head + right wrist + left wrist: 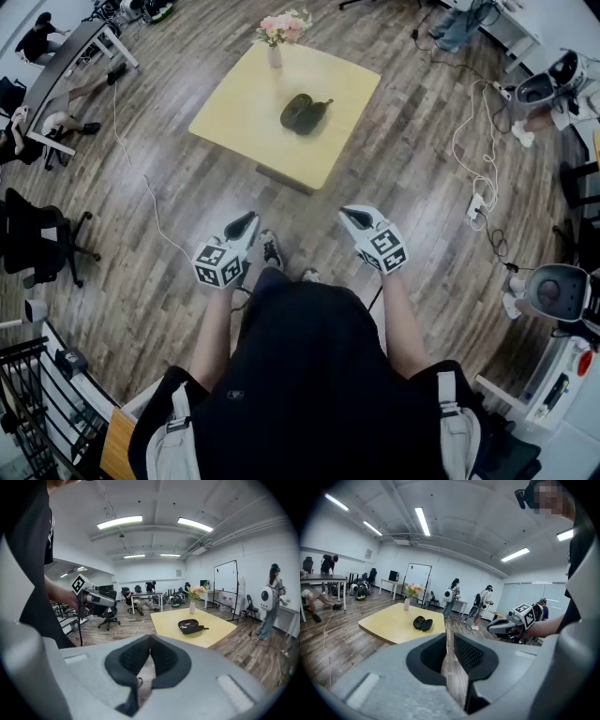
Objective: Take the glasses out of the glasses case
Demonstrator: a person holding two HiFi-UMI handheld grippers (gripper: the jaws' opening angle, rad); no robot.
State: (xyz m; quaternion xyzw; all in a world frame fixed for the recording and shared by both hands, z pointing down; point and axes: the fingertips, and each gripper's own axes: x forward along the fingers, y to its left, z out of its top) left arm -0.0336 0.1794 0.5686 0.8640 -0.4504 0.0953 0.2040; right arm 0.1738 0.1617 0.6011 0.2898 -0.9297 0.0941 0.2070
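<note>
Two grippers are hovering empty near the person's body, well apart from the yellow table [246,105]: the left gripper [247,221] is keeping a narrow slit between its jaws, while the right gripper [352,216] is pressing its jaws tip to tip. The open black glasses case [304,112] is lying near the table's middle. The step in hand probably calls for approaching, pinning one shell and widening the other jaws. At this range the case's contents are proving too small to make out.
</note>
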